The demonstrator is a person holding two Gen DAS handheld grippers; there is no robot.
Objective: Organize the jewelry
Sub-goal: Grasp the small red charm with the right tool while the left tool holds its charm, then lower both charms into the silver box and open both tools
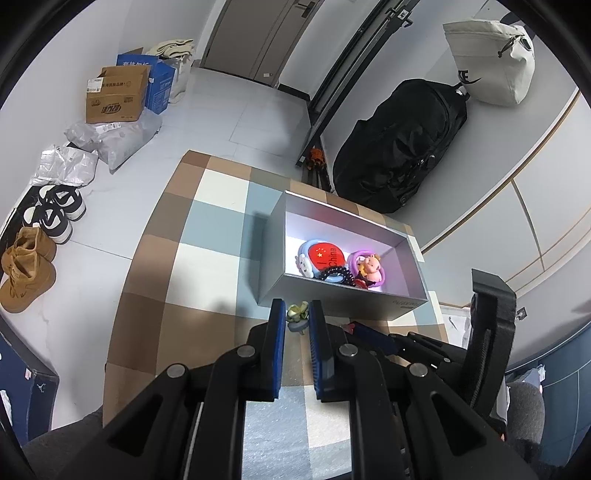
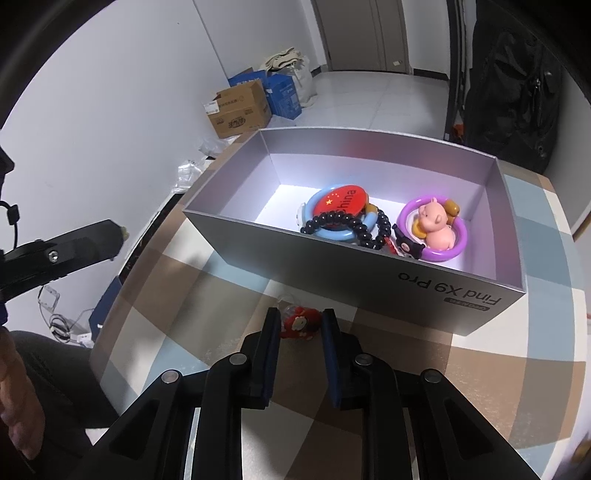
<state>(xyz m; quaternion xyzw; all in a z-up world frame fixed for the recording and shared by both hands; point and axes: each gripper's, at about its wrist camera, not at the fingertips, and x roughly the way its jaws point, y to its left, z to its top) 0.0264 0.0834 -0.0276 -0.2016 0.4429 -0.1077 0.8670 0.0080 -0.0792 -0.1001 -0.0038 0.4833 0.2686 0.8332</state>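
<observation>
Trinkets already fill the grey box (image 2: pixel 354 280): black bead bracelet (image 2: pixel 347 223), purple ring (image 2: pixel 436 251) with a pig. Left gripper (image 1: pixel 297 317) pinches a pale flower charm (image 1: pixel 297 312); right gripper (image 2: pixel 300 319) fingers narrowly flank a red charm (image 2: pixel 300 322) on the checked surface (image 2: pixel 221 295).

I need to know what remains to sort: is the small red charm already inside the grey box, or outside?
Outside. The red charm sits between the right gripper fingers, in front of the grey box wall, over the checkered cloth.

Checkered surface (image 1: pixel 221 254) under hand-held gripper. Far left: cardboard box (image 1: pixel 114 98), blue box (image 1: pixel 160 83), plastic bags (image 1: pixel 110 138), sneakers (image 1: pixel 55 212), tan boots (image 1: pixel 26 269). Ahead right: black backpack (image 1: pixel 402 144), white bag (image 1: pixel 487 61). Door (image 1: pixel 258 33) ahead.
</observation>
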